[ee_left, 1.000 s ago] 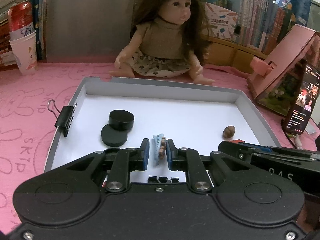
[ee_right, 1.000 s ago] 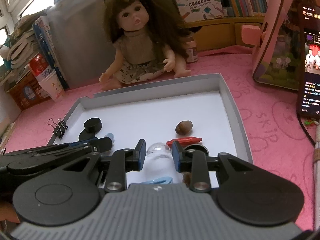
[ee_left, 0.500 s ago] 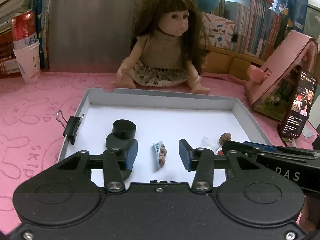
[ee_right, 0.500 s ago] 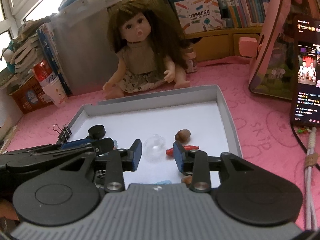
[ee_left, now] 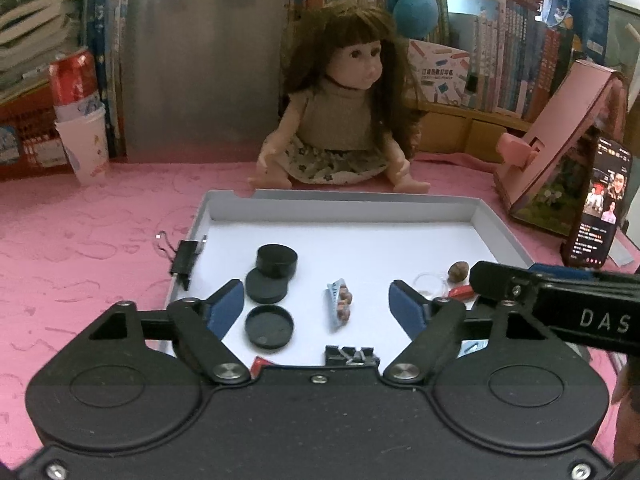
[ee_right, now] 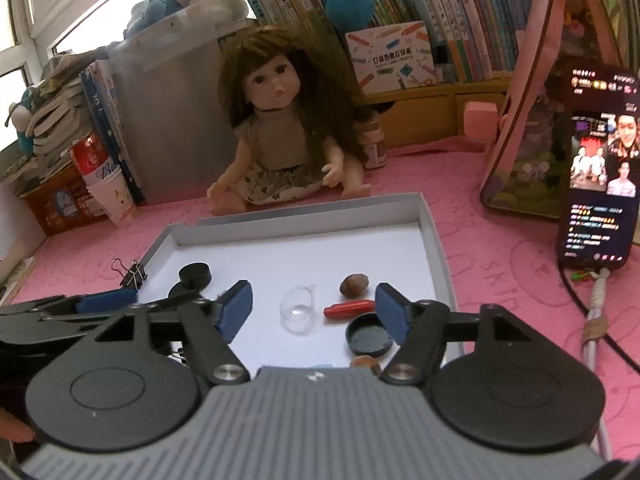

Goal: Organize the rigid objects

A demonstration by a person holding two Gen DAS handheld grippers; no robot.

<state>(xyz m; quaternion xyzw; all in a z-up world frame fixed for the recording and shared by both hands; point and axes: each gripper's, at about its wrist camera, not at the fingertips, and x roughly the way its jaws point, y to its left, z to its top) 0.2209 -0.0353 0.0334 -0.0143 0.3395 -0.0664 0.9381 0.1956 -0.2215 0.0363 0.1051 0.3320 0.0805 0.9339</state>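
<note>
A white shallow tray (ee_left: 348,198) (ee_right: 436,240) lies on the pink mat. My left gripper (ee_left: 318,308) is open and empty above its near side; a light-blue hair clip with brown beads (ee_left: 339,305) lies between the fingers. Black round caps (ee_left: 276,260) (ee_left: 269,326) lie to its left. My right gripper (ee_right: 314,306) is open and empty; a clear plastic dome (ee_right: 298,308), a red crayon-like stick (ee_right: 349,309), a brown nut (ee_right: 354,283) and a black cap (ee_right: 368,335) lie in the tray between its fingers.
A doll (ee_left: 344,120) (ee_right: 280,136) sits behind the tray. A black binder clip (ee_left: 184,258) (ee_right: 134,274) grips the tray's left rim. A can in a paper cup (ee_left: 80,116) stands far left. A phone (ee_right: 600,168) leans on a pink stand (ee_left: 556,136) at right, with a cable (ee_right: 592,320).
Both grippers have opened wide and pulled back and up. The left let go of the hair clip and the right let go of the clear dome; both lie in the tray.
</note>
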